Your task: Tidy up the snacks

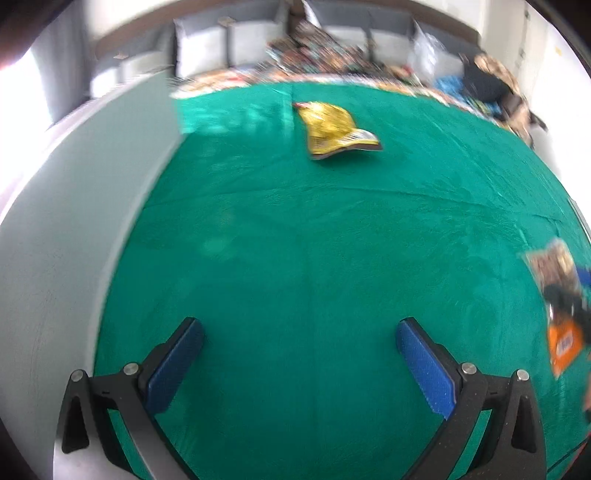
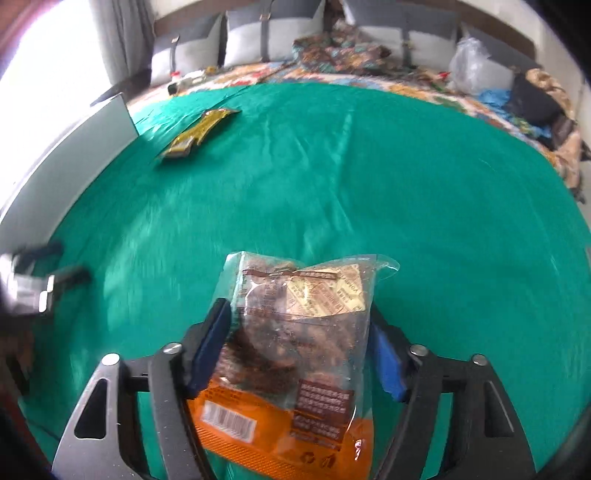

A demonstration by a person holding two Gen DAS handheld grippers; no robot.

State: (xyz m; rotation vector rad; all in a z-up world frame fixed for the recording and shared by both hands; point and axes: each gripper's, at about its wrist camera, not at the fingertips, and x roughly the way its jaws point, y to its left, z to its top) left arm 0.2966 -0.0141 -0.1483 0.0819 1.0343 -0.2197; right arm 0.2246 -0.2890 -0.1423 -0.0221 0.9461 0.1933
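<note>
My right gripper (image 2: 297,339) is shut on a clear snack bag with brown cookies and an orange bottom (image 2: 295,343), held above the green cloth (image 2: 369,177). The same bag shows at the right edge of the left wrist view (image 1: 559,295). My left gripper (image 1: 299,354) is open and empty, low over the cloth; it shows blurred at the left edge of the right wrist view (image 2: 44,277). A yellow snack bag (image 1: 334,129) lies flat on the far part of the cloth, ahead of the left gripper; it also shows in the right wrist view (image 2: 197,131).
A grey-white board or box wall (image 1: 74,221) stands along the left edge of the cloth (image 1: 332,240). Behind the cloth lie a patterned blanket (image 2: 351,55), grey-white cushions (image 2: 255,33), a clear plastic bag (image 2: 472,62) and dark clothes (image 2: 535,99).
</note>
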